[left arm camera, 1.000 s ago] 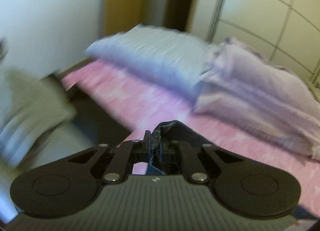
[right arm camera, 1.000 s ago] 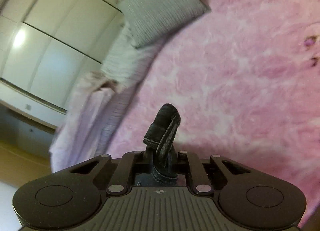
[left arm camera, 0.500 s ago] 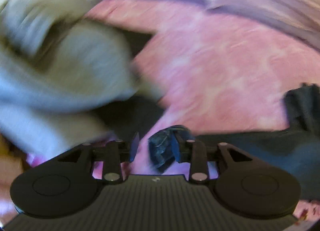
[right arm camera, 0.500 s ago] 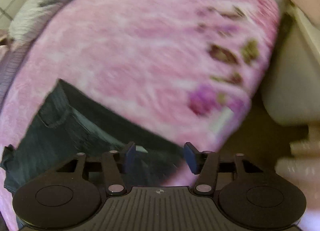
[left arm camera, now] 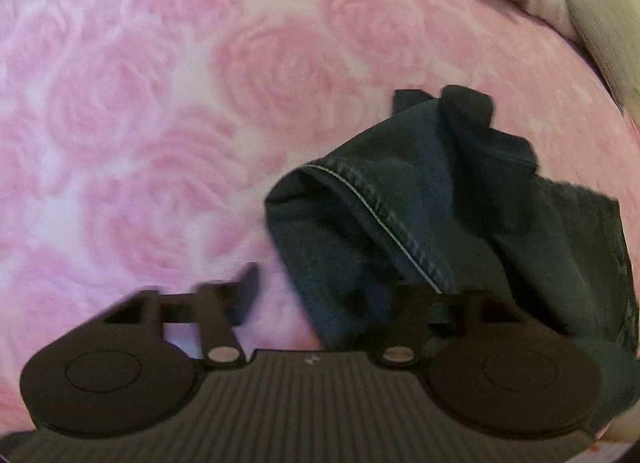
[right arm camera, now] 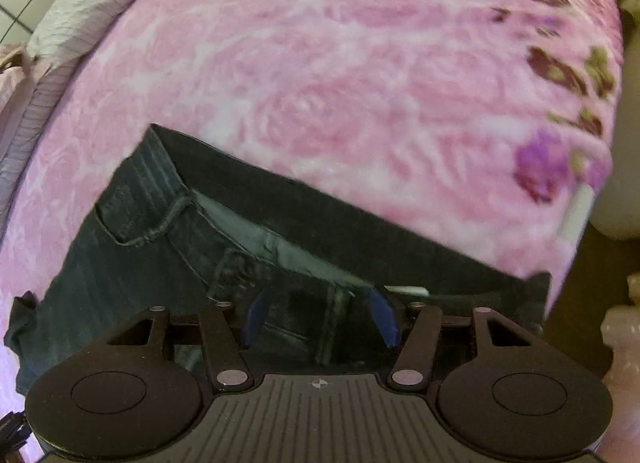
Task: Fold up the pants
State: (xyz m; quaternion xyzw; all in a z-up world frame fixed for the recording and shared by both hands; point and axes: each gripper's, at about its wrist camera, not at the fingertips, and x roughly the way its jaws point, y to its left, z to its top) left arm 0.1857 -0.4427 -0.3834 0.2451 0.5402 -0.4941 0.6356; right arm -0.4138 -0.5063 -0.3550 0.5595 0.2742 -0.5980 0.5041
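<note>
Pink rose-patterned bedspread (left arm camera: 140,103) carries the dark denim pants (right arm camera: 160,263) along its near edge, laid down, we judge, for flattening. Our right gripper (right arm camera: 316,315), jaws just opened, hangs released over the waistband. Our left gripper (left arm camera: 324,295), jaws just worked open then closing, looks parted beside the crumpled end. Their long axis follows that edge.

free: pink blanket (left arm camera: 152,111) beyond pants (left arm camera: 440,203) | blocked: pillows (right arm camera: 80,11) along far edge
</note>
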